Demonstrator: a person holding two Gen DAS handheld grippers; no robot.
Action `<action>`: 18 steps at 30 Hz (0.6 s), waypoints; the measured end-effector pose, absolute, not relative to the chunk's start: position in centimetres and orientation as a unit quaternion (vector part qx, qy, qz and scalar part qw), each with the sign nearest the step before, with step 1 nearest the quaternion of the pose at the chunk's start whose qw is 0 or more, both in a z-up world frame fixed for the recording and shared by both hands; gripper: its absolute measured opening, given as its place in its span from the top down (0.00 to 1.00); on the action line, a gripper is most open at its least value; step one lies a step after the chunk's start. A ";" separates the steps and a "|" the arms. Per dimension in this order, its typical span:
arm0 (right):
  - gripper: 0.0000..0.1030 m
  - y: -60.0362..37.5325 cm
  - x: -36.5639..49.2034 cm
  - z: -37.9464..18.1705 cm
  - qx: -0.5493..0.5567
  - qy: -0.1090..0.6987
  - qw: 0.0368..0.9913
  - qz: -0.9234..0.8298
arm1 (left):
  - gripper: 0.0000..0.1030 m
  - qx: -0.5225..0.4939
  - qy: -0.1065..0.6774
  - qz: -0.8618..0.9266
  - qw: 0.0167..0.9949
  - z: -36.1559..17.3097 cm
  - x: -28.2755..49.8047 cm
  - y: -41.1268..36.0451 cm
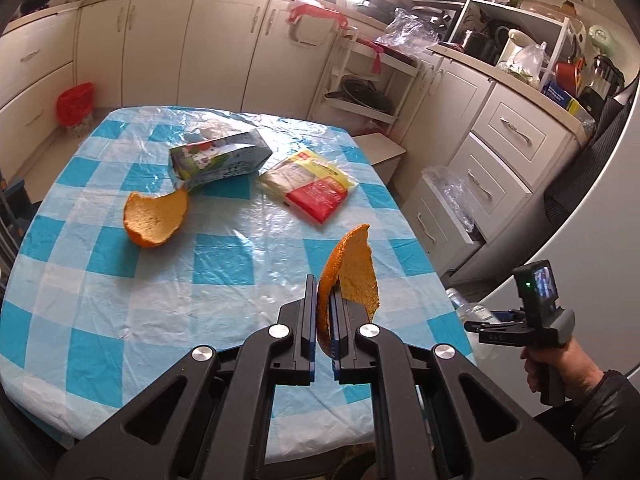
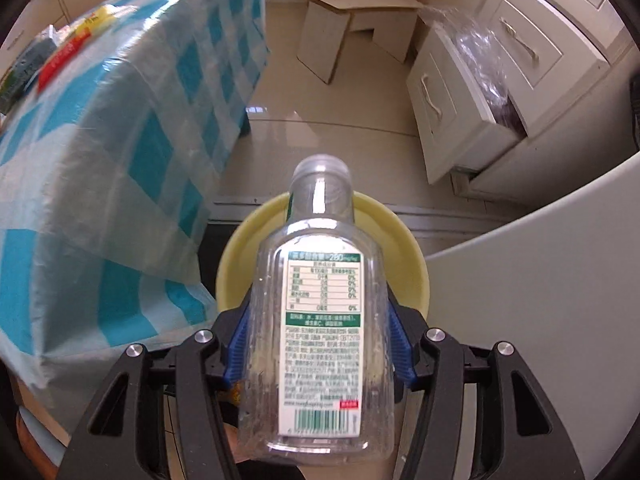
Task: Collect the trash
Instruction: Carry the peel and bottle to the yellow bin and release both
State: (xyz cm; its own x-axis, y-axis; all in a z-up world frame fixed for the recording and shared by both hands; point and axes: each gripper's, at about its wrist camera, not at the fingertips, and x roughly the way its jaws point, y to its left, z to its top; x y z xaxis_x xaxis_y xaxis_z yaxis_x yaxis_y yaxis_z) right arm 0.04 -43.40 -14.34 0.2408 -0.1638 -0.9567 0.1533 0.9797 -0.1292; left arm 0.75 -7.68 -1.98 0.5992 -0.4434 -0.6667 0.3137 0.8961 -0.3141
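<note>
My left gripper (image 1: 322,286) is shut on a curved strip of orange peel (image 1: 352,272), held upright above the near right part of the blue-checked table (image 1: 224,264). On the cloth lie a second orange peel (image 1: 154,218), a milk carton (image 1: 218,158) on its side and a red and yellow packet (image 1: 310,184). My right gripper (image 2: 319,302) points steeply down, its blue pads (image 2: 240,332) shut on a clear plastic bottle (image 2: 320,320). The bottle hangs cap-down over a round yellow bin (image 2: 244,256) on the floor beside the table. In the left wrist view, a hand holds the right gripper (image 1: 480,322) off the table's right edge.
The tablecloth (image 2: 120,160) hangs down close to the left of the bin. Beyond it are a small white stool (image 2: 352,16) and an open drawer (image 2: 460,120) holding a clear plastic bag. A pale curved panel (image 2: 540,320) is at the right. A red-lined bin (image 1: 76,106) stands by the far cabinets.
</note>
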 end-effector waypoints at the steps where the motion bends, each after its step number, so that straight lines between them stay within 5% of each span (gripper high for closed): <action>1: 0.41 -43.8 0.2 -14.3 -0.006 0.608 0.785 -0.119 | 0.95 -0.080 0.393 -0.218 0.890 -1.7 0.7 -8.4; 5: 0.34 -46.3 -0.2 -11.7 0.043 0.567 0.804 -0.176 | 0.95 -0.064 0.393 -0.246 0.884 -1.1 0.2 -11.8; 12: 0.17 -48.1 -3.8 -2.1 0.121 0.375 0.892 -0.222 | 0.95 -0.023 0.406 -0.312 0.859 -2.1 -0.9 -21.4; 18: 0.15 -48.6 -5.2 1.8 0.130 0.277 0.922 -0.239 | 0.95 0.005 0.427 -0.344 0.836 -5.0 -1.1 -29.8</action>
